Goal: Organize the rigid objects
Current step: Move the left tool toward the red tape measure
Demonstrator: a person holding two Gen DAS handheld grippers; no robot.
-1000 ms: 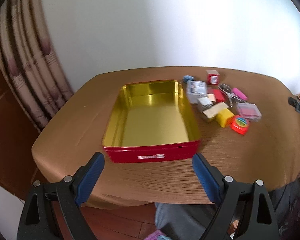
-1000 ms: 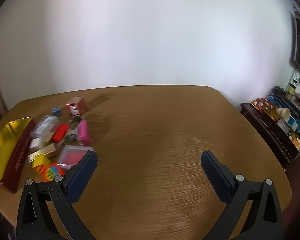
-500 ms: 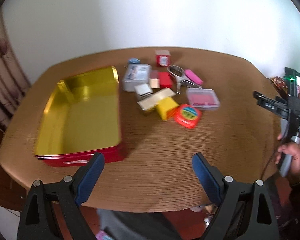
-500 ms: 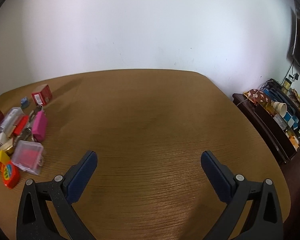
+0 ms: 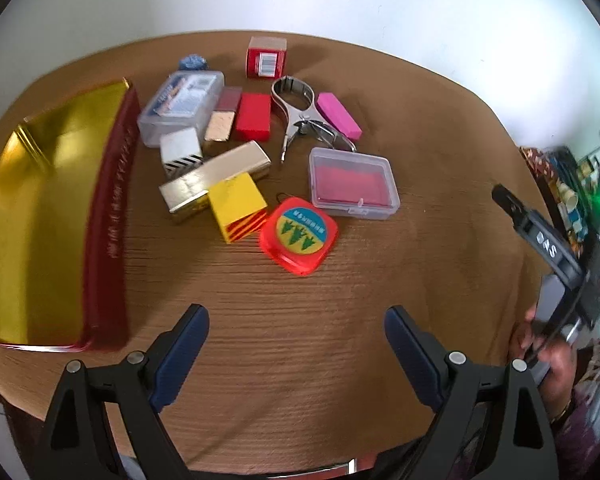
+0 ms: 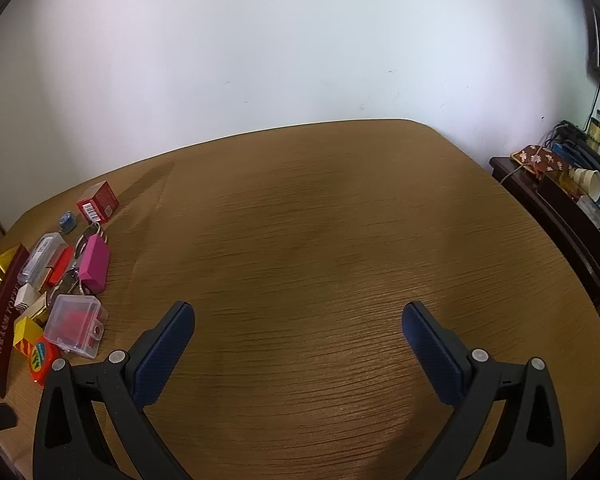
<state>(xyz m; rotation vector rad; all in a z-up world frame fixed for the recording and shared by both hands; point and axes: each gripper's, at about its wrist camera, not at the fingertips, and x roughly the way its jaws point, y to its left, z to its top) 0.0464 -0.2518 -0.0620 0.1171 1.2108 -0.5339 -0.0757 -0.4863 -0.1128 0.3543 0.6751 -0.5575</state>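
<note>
Left gripper [image 5: 296,316] has swung right from the tin [image 5: 40,216] toward the clutter, both grippers [image 6: 298,316] spread and empty; tin holds nothing, tape measure [image 5: 299,234] and other pieces all unsorted beside it.

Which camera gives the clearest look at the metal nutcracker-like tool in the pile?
The left wrist view. There the metal tool lies in full sight from above, between the red block and the pink block. In the right wrist view it sits small at the frame's left edge, mostly hidden behind the pink block.
</note>
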